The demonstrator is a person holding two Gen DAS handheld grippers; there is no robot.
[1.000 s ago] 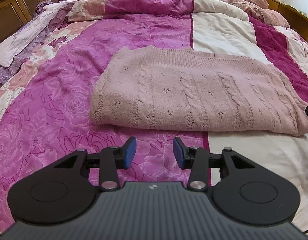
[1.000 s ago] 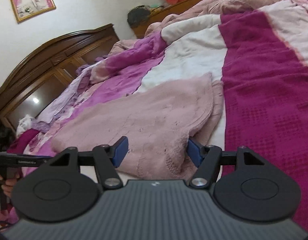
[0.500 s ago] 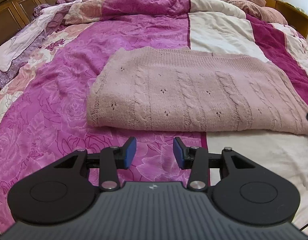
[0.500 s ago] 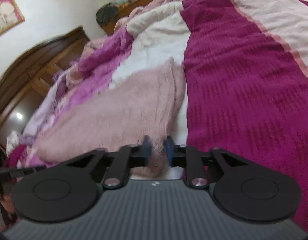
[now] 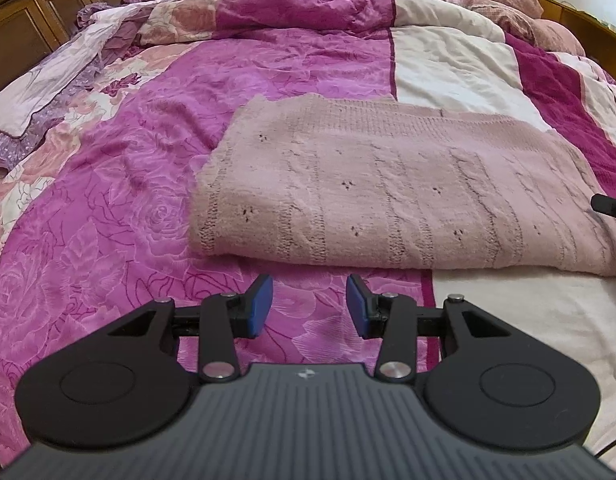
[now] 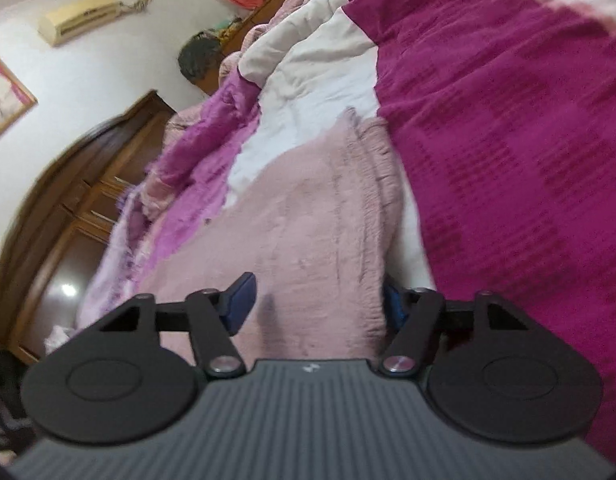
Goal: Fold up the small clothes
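Observation:
A pale pink knitted sweater (image 5: 388, 192) lies folded in a wide band across the bed. My left gripper (image 5: 308, 306) is open and empty, just in front of the sweater's near edge. In the right wrist view the sweater (image 6: 300, 224) runs away from me. My right gripper (image 6: 316, 304) is open, its jaws standing on either side of the sweater's near end. The right pad is partly hidden behind the knit edge. A tip of the right gripper shows at the far right of the left wrist view (image 5: 610, 206).
The bed is covered by a quilt with magenta floral (image 5: 100, 248), cream (image 5: 448, 64) and dark magenta (image 6: 520, 128) panels. Crumpled bedding (image 5: 308, 8) is piled at the far end. A dark wooden headboard (image 6: 68, 216) stands to the left.
My right gripper shut on the sweater's end half a second ago and is now open again, tilted and closer over the knit. My left gripper has crept slightly nearer the sweater.

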